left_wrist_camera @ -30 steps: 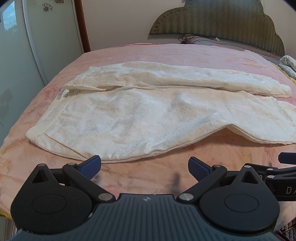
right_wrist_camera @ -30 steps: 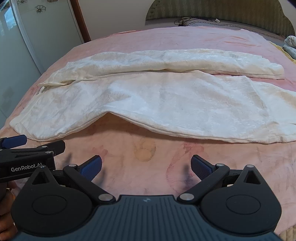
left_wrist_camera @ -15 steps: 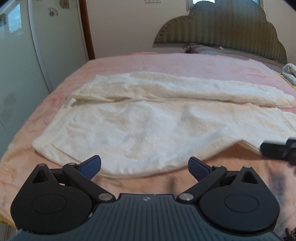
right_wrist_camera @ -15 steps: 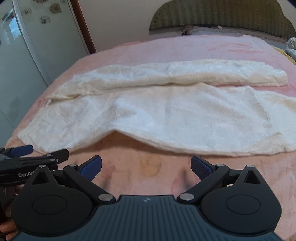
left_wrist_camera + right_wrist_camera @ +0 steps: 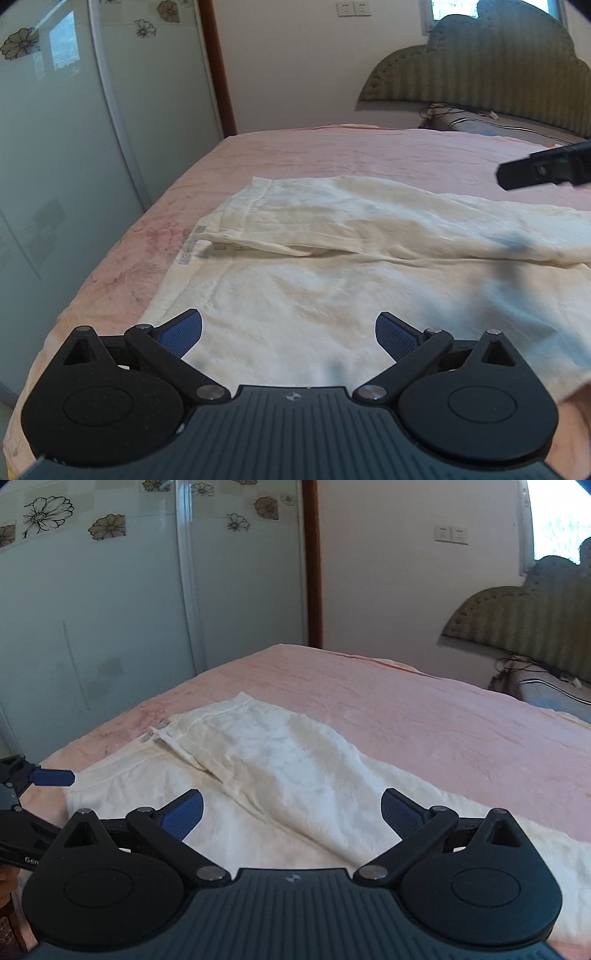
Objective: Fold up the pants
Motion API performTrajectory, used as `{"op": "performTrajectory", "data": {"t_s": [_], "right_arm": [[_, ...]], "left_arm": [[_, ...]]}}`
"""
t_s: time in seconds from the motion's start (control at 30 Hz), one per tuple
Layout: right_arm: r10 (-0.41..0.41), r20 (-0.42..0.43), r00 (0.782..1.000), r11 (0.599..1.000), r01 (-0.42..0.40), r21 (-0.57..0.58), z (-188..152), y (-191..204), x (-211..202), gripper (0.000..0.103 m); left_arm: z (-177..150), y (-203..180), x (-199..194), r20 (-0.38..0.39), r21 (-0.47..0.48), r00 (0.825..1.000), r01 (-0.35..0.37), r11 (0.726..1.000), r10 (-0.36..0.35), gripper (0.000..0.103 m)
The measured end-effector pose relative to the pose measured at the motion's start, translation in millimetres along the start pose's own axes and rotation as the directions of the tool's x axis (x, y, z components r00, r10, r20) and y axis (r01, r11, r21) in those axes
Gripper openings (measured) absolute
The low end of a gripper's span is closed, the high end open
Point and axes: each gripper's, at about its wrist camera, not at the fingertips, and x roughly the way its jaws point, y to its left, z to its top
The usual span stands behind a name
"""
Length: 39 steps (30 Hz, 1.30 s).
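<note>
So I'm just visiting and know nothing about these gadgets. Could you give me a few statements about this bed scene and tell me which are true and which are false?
1. The pants are cream-white. True.
2. They lie on a blue blanket. False: the blanket is pink.
3. The left tool is open and holds nothing. True.
4. The right tool is clamped on the waistband. False: its jaws are spread and empty, with the pants in view between them.
5. The pants are already folded into a small square. False: they still lie spread out, both legs extended.

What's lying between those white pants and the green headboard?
Mostly bare pink blanket between the white pants and headboard, then a dark pillow with cables, in the left wrist view.
</note>
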Motion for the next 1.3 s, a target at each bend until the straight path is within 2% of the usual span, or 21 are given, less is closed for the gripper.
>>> {"op": "performTrajectory", "data": {"t_s": [0.13, 0.27, 0.33, 0.4, 0.53, 0.6, 0.67, 0.7, 0.73, 0.77, 0.8, 0.83, 0.9, 0.97, 1.03, 1.1, 1.13, 1.23, 1.3], "right_arm": [[0.095, -0.071, 0.993, 0.995, -0.092, 0.049, 31, -42, 75, 0.103], [0.124, -0.101, 0.987, 0.981, -0.107, 0.160, 46, -86, 141, 0.102], [0.159, -0.105, 0.982, 0.965, -0.132, 0.227, 51, -106, 169, 0.091], [0.184, -0.124, 0.975, 0.951, -0.145, 0.274, 55, -122, 196, 0.087], [0.270, -0.159, 0.950, 0.928, -0.213, 0.305, 59, -132, 241, 0.086], [0.337, -0.177, 0.925, 0.911, -0.272, 0.310, 59, -130, 260, 0.086], [0.338, -0.191, 0.921, 0.921, -0.282, 0.269, 61, -123, 268, 0.086], [0.345, -0.198, 0.917, 0.923, -0.293, 0.250, 63, -120, 271, 0.082], [0.348, -0.205, 0.915, 0.924, -0.299, 0.237, 65, -117, 273, 0.052], [0.351, -0.213, 0.912, 0.925, -0.303, 0.228, 65, -115, 273, 0.031], [0.352, -0.217, 0.911, 0.927, -0.308, 0.213, 65, -112, 271, 0.020], [0.340, -0.217, 0.915, 0.936, -0.307, 0.171, 64, -106, 267, 0.017], [0.281, -0.201, 0.938, 0.960, -0.272, 0.071, 61, -91, 256, 0.014], [0.238, -0.148, 0.960, 0.970, -0.244, -0.024, 59, -72, 235, 0.013], [0.193, -0.092, 0.977, 0.961, -0.207, -0.183, 55, -42, 208, 0.013], [0.160, -0.051, 0.986, 0.929, -0.168, -0.330, 46, -10, 180, 0.012], [0.158, -0.031, 0.987, 0.899, -0.157, -0.410, 39, 7, 164, 0.007], [0.173, -0.018, 0.985, 0.813, -0.153, -0.562, 13, 48, 130, 0.006], [0.169, -0.026, 0.985, 0.762, -0.147, -0.630, -5, 67, 119, 0.006]], "left_arm": [[10, 14, 23, -0.034, -0.042, 0.999, -0.003, 0.999, 0.002, 0.102], [15, 19, 41, -0.072, -0.044, 0.997, -0.001, 0.999, -0.002, 0.102], [18, 21, 49, -0.088, -0.033, 0.996, 0.005, 0.999, -0.008, 0.102], [22, 21, 57, -0.103, -0.025, 0.995, 0.008, 1.000, -0.010, 0.102], [35, 23, 75, -0.122, -0.022, 0.992, -0.016, 1.000, 0.014, 0.102], [40, 25, 86, -0.135, -0.040, 0.991, -0.015, 0.999, 0.010, 0.102], [45, 25, 95, -0.148, -0.050, 0.989, -0.019, 0.999, 0.011, 0.102], [46, 25, 99, -0.159, -0.058, 0.987, -0.032, 0.998, 0.022, 0.102], [49, 24, 103, -0.163, -0.059, 0.986, -0.032, 0.998, 0.022, 0.102], [51, 24, 106, -0.163, -0.059, 0.986, -0.032, 0.998, 0.022, 0.102], [54, 24, 109, -0.159, -0.060, 0.987, -0.038, 0.997, 0.028, 0.102], [58, 26, 112, -0.153, -0.063, 0.988, -0.044, 0.997, 0.034, 0.102], [68, 31, 119, -0.146, -0.095, 0.989, -0.052, 0.994, 0.038, 0.102], [80, 42, 124, -0.114, -0.160, 0.993, -0.045, 0.986, 0.027, 0.102], [92, 56, 129, -0.098, -0.248, 0.995, -0.029, 0.968, 0.005, 0.100], [102, 72, 133, -0.054, -0.351, 0.996, 0.048, 0.935, -0.072, 0.100], [105, 80, 135, -0.026, -0.404, 0.994, 0.089, 0.911, -0.109, 0.101], [108, 103, 147, 0.035, -0.574, 0.980, 0.181, 0.799, -0.197, 0.102], [111, 111, 165, 0.039, -0.662, 0.972, 0.198, 0.722, -0.231, 0.102]]}}
